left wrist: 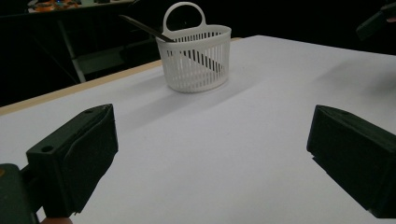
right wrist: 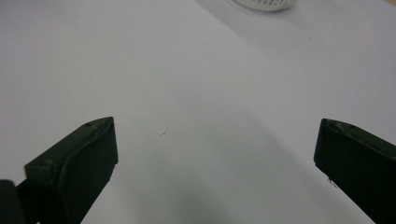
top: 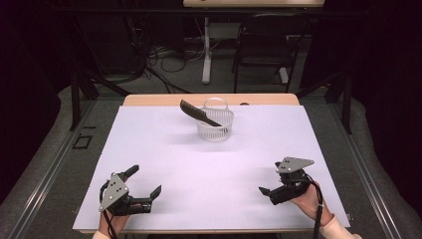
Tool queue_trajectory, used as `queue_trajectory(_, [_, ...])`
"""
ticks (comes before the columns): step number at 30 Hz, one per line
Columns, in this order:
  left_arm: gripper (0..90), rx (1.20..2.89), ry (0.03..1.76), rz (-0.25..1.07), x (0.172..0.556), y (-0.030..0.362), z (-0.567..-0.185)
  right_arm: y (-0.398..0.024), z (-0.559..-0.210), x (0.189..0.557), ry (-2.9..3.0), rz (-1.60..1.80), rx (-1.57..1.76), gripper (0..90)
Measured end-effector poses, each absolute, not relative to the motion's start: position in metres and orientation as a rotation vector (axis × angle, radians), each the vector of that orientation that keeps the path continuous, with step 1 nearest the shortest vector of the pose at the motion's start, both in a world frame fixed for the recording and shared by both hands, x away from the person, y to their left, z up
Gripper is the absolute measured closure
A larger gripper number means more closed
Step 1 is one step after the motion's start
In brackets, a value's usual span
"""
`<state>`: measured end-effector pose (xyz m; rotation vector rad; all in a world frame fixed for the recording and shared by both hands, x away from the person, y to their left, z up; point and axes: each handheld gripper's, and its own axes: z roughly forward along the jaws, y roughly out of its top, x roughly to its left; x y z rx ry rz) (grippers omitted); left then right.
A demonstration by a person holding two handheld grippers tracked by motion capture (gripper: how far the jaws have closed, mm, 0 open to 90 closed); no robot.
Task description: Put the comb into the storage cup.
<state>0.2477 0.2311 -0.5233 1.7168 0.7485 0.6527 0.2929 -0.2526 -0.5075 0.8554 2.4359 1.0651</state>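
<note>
Comb (top: 199, 114) already sits in basket (top: 215, 125); your left gripper (top: 148, 182) and right gripper (top: 269, 179) empty, jaws apart, nothing left.

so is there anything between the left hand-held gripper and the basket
Nothing: in the high view, bare white table runs from the open left hand-held gripper to the basket.

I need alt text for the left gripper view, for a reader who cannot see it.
A white slatted basket with a loop handle stands on a white table, a dark comb leaning out of it. The left tongs frame the foreground, wide open and empty.
</note>
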Motion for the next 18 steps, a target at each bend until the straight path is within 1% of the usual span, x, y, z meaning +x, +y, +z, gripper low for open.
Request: queue_trajectory(18, [2.0, 1.727, 0.756, 0.645, 0.25, 0.229, -0.524, -0.257, -0.516, 0.281, 2.395, 1.062, 0.871, 0.0])
